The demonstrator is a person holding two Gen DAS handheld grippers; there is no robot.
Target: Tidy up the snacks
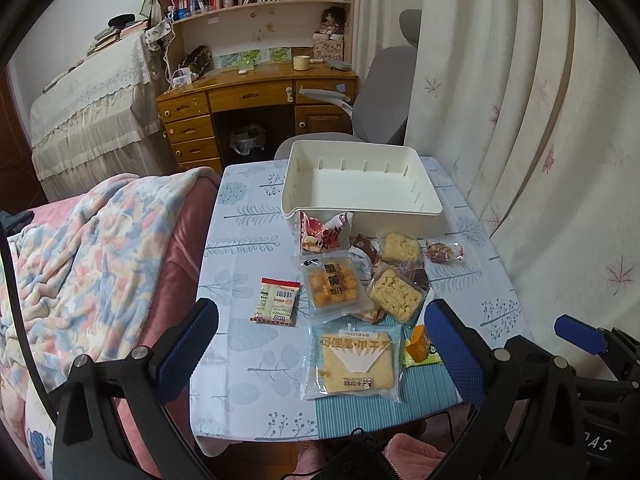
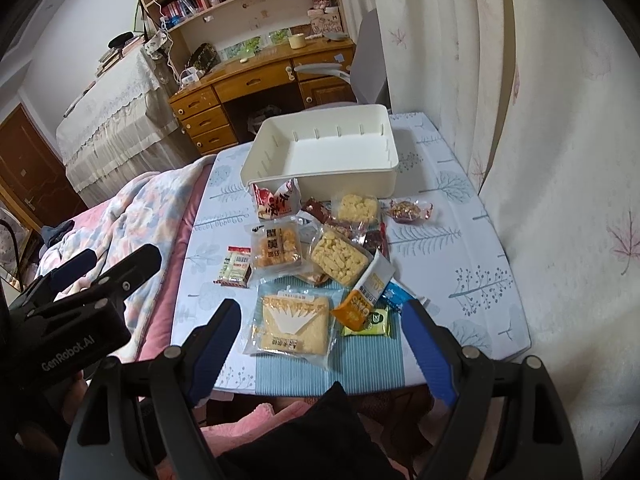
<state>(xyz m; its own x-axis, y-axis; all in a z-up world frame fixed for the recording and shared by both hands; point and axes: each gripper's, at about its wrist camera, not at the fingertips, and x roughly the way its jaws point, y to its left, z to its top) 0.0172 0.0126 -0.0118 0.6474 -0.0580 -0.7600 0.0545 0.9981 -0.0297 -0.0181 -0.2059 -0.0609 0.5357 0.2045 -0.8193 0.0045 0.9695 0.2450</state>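
Note:
A pile of wrapped snacks lies on the cloth-covered table (image 1: 240, 240) in front of an empty white bin (image 1: 392, 220). Nearest me is a large toast packet (image 1: 354, 360), with an egg-yolk pastry pack (image 1: 334, 284) and a rice-crisp pack (image 1: 396, 290) behind it. A small green and red packet (image 1: 276, 300) lies apart on the left. My left gripper (image 1: 320, 308) hovers open above the table's near edge, holding nothing. My right gripper (image 2: 322, 308) is open too, over the toast packet (image 2: 294, 326) and an orange packet (image 2: 356, 308). The bin (image 2: 348, 184) stands behind them.
A bed with a flowered blanket (image 1: 80, 260) borders the table on the left. A pale curtain (image 1: 540, 140) hangs along the right. A wooden desk (image 1: 248, 96) and a grey chair (image 1: 384, 92) stand beyond the bin. Bare cloth shows left of the pile.

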